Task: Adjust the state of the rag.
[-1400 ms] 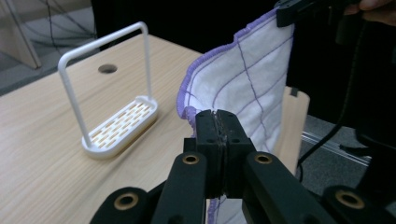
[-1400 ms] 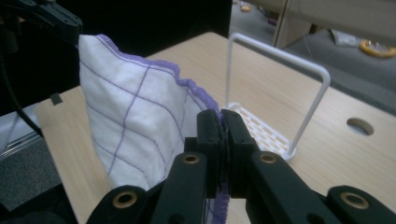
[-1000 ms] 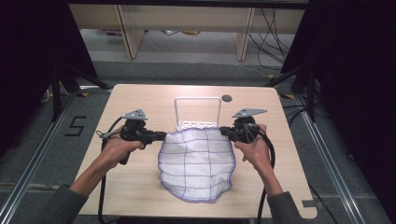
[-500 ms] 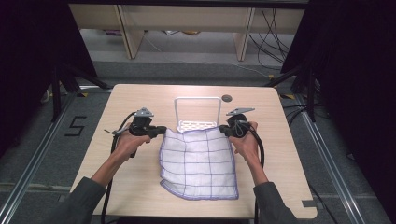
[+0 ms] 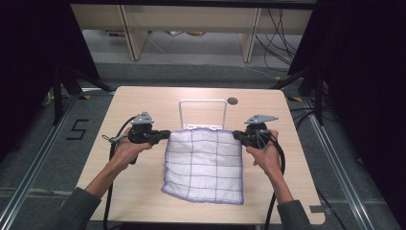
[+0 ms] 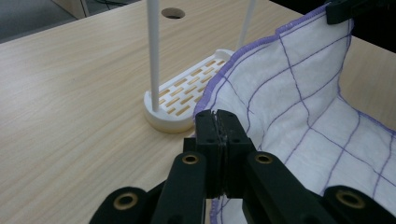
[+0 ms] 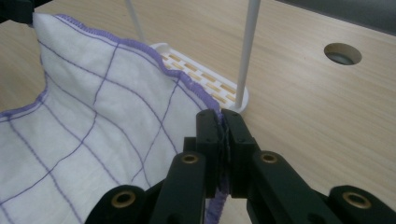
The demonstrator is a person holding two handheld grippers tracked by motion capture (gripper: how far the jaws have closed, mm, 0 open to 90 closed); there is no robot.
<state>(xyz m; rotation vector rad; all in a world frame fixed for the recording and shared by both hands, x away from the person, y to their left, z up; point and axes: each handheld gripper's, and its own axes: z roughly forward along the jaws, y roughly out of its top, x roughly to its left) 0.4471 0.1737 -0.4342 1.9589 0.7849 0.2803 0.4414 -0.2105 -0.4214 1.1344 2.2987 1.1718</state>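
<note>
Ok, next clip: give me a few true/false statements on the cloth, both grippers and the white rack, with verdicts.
1. The left gripper is clamped on a corner of the cloth. True.
2. The right gripper is open and clear of the cloth. False: it is shut on the other far corner.
3. The cloth is plain white. False: white with a purple grid and purple hem.
4. The white rack stands beyond the cloth's far edge. True.
5. The cloth hangs over the rack's bar. False: it is in front of the rack.

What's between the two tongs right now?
The cloth, its far edge stretched from the left tongs to the right tongs, each shut on a corner. The white rack stands just behind that edge, clearest in the high view.
</note>
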